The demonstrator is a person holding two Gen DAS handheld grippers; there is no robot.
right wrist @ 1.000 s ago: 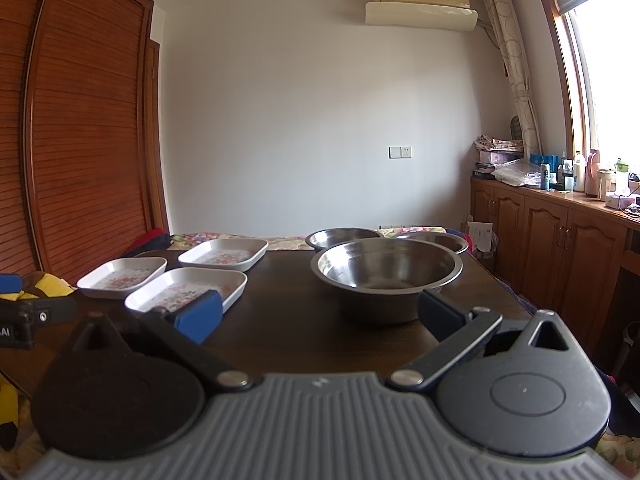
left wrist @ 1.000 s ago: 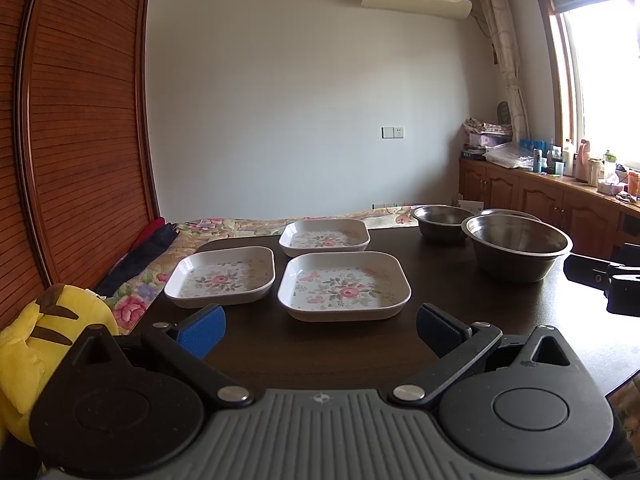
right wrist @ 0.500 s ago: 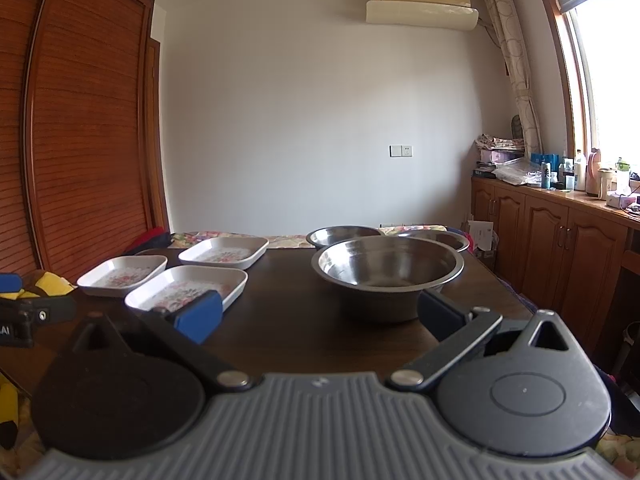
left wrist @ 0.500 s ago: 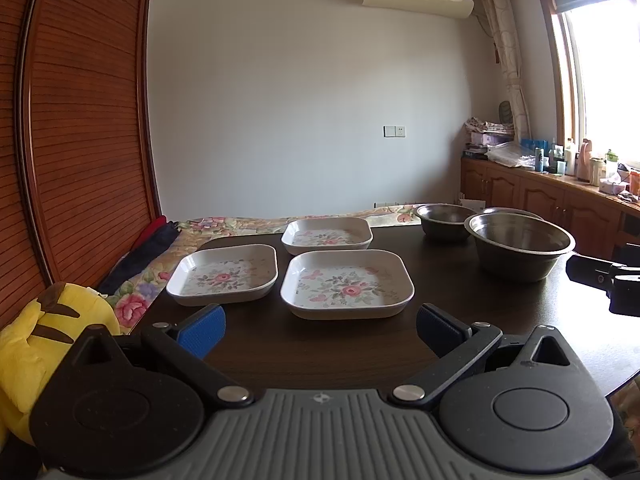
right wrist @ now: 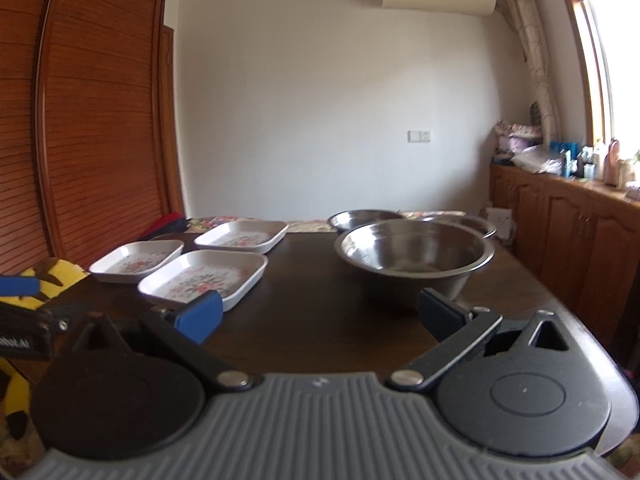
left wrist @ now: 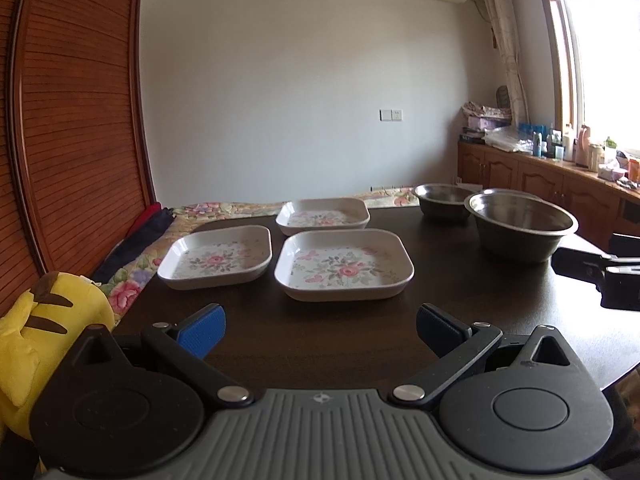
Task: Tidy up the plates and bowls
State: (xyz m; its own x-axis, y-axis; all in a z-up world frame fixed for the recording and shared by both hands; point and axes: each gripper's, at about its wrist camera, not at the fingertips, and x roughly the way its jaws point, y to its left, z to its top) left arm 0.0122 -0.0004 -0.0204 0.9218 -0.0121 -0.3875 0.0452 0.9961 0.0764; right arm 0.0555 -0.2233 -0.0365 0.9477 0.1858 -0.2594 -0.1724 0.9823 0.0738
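Three square white plates with pink flowers lie on a dark wooden table point(left wrist: 460, 300): a near plate point(left wrist: 343, 264), a left plate point(left wrist: 218, 256) and a far plate point(left wrist: 323, 217). Steel bowls stand to their right: a large bowl point(right wrist: 414, 258) in front, a second bowl point(right wrist: 364, 218) behind it, and a third bowl's rim point(right wrist: 472, 224) at the back right. My left gripper point(left wrist: 318, 330) is open, just short of the near plate. Open too, my right gripper point(right wrist: 320, 312) hovers before the large bowl. Both hold nothing.
A yellow plush toy point(left wrist: 36, 320) sits at the table's left corner beside a flowered cloth point(left wrist: 132, 284). A slatted wooden wardrobe point(left wrist: 76, 120) fills the left side. Cabinets with bottles point(left wrist: 560, 176) line the right wall under a window.
Both grippers have edged forward and slightly up; the plates and the bowls look a little nearer and lower. Nothing on the table has moved.
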